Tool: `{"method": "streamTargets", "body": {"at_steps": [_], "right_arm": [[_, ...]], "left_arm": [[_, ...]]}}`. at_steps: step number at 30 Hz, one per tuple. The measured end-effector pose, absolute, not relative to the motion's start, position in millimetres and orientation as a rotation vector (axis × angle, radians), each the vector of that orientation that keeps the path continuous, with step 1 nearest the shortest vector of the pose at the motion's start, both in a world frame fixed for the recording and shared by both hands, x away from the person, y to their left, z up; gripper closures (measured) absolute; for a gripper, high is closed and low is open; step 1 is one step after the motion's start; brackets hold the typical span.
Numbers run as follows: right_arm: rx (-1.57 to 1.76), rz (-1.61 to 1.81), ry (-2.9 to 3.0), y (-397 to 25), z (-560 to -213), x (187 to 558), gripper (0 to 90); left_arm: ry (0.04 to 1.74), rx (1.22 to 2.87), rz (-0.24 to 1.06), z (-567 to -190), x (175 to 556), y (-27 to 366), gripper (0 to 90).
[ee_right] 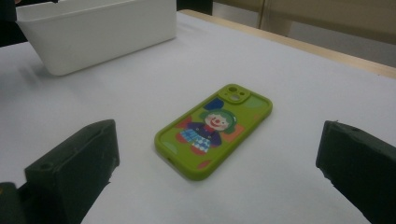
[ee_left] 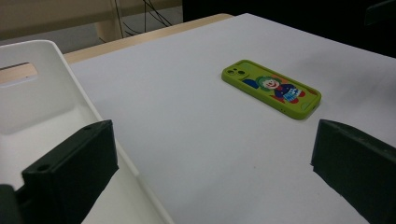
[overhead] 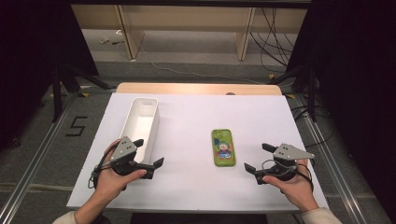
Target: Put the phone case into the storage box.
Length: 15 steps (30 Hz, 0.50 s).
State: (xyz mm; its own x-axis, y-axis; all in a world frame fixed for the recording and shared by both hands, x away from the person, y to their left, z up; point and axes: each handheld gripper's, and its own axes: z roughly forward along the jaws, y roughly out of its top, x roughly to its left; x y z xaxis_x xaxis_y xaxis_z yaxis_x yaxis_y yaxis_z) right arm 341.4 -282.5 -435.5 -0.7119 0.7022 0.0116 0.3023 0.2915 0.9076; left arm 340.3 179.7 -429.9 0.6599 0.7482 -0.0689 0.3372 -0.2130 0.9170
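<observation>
Hands come in from the bottom of the high view, each holding 1 gripper low over the white table (overhead: 196,186). On the left, the left gripper (overhead: 150,152) sits at the near end of a long white bin (overhead: 140,122), 1 jaw over the bin's rim and the other out over the table, spread wide with nothing between them. On the right, the right gripper (overhead: 259,157) has its jaws spread wide too, holding nothing, just beside a green phone (overhead: 222,147) that lies flat between the 2 grippers, nearer the right one. Its case bears a cartoon clown, camera end pointing away from the person. Phone and bin lie well apart.

Black jaws rise at both bottom corners of the left gripper view, far apart, gripping nothing. One jaw stands over the bin (ee_left: 42,107), whose wall runs up the left side. Farther off, on bare table (ee_left: 187,130), lies the phone (ee_left: 271,87), untouched.

Wide-set jaws also frame the right gripper view, with the phone (ee_right: 215,129) flat on the table (ee_right: 303,88) ahead, in line with the gap but clear of both jaws. Beyond it, at upper left, stands the bin (ee_right: 100,32).
</observation>
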Motion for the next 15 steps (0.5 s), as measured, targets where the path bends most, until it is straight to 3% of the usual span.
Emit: {"method": "streamTargets", "body": {"at_steps": [15], "right_arm": [[0.904,1.397,2.180,-281.4,-435.5,341.3,0.5]], "left_arm": [[0.867,1.804,0.484,-429.8,339.9,179.9,0.0]]}}
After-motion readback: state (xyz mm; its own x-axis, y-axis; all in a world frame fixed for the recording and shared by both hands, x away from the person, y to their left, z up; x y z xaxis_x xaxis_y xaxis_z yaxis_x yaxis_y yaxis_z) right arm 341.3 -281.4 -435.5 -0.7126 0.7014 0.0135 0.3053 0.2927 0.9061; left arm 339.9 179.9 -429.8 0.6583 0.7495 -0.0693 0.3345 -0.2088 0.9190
